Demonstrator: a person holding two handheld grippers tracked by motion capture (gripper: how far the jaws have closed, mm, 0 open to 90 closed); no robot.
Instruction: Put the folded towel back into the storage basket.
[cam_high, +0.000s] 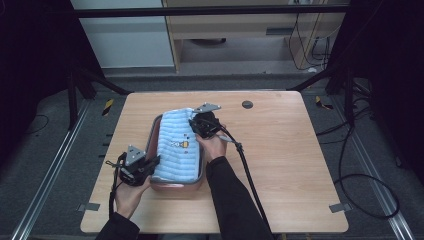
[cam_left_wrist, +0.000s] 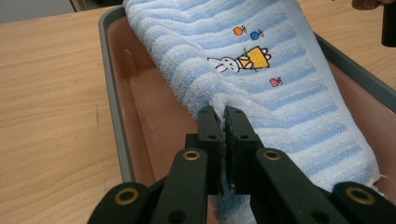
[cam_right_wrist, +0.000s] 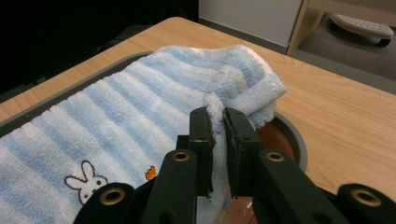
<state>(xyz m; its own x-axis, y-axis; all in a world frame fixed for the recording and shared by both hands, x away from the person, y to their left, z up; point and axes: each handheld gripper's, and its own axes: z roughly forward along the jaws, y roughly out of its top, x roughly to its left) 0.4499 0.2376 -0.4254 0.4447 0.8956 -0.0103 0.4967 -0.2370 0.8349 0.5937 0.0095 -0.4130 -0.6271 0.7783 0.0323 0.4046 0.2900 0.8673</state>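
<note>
Towel (cam_high: 177, 150) lying over tray (cam_high: 156, 131), sagging soft and light | left gripper (cam_left_wrist: 223, 120) pinching its near edge, jaws nearly shut | right gripper (cam_right_wrist: 217, 119) pinching far corner likewise | edges looking like the safest hold

A tray (cam_high: 156, 131) sits on the table (cam_high: 280, 165), left of the table's middle and nearer the person's edge, its long side running from six to twelve o'clock. A towel (cam_high: 179, 150) lies in the tray, stretched along it and rising over the rim at the twelve o'clock end.

The left gripper (cam_high: 154, 163) is at the towel's seven o'clock corner, jaws closed on the towel's edge (cam_left_wrist: 223, 122) just inside the tray wall. The right gripper (cam_high: 196, 124) is at the towel's one o'clock corner, jaws pinching a fold (cam_right_wrist: 218, 116) above the tray's far rim.

A small disc (cam_high: 247, 104) lies on the table at two o'clock from the tray, well apart from it.
</note>
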